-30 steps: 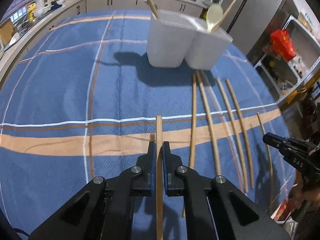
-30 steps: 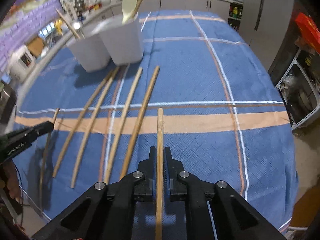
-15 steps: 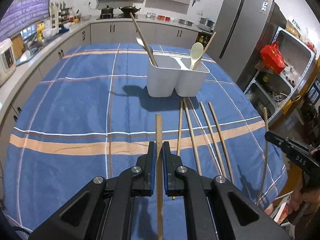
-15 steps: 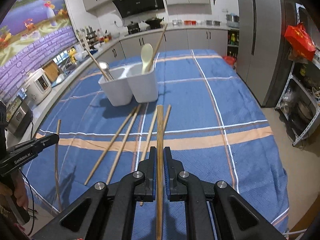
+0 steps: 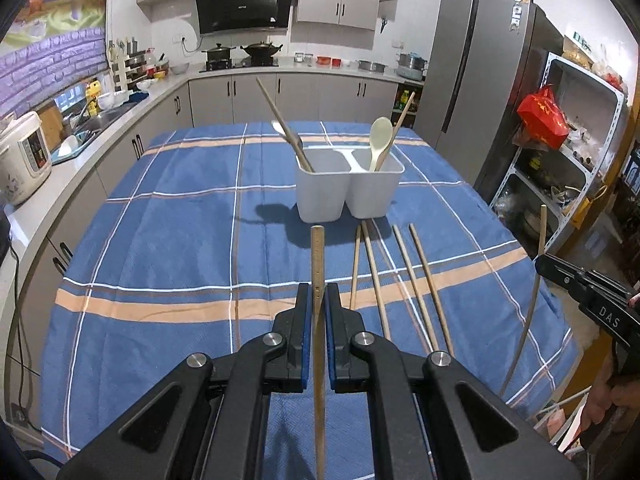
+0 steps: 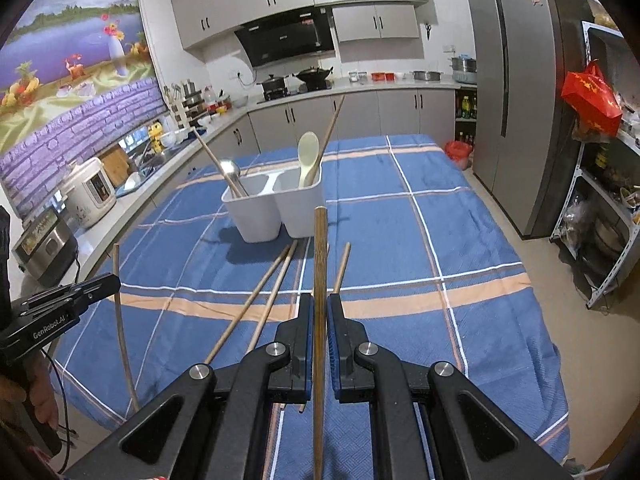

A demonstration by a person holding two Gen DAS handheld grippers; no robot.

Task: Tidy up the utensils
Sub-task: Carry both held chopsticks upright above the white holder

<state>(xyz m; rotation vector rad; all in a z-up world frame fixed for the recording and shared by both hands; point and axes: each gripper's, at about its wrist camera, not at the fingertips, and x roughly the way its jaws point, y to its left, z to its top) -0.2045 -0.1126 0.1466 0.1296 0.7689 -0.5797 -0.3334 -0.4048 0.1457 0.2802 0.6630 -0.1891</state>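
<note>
Two chopsticks held, one clamped in each gripper: left gripper (image 5: 317, 312), right gripper (image 6: 319, 314); steer tips into white holder (image 5: 347, 190) (mid-worktop), releasing over a compartment.

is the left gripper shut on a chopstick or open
Shut on it: the left gripper has both fingers pressed against a chopstick that runs up between them.

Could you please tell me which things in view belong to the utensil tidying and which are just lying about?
Belonging:
- white two-compartment plastic holder
- loose wooden chopsticks on the cloth
- chopstick in left gripper
- chopstick in right gripper

Lying about:
- white rice cooker
- red bag
</note>
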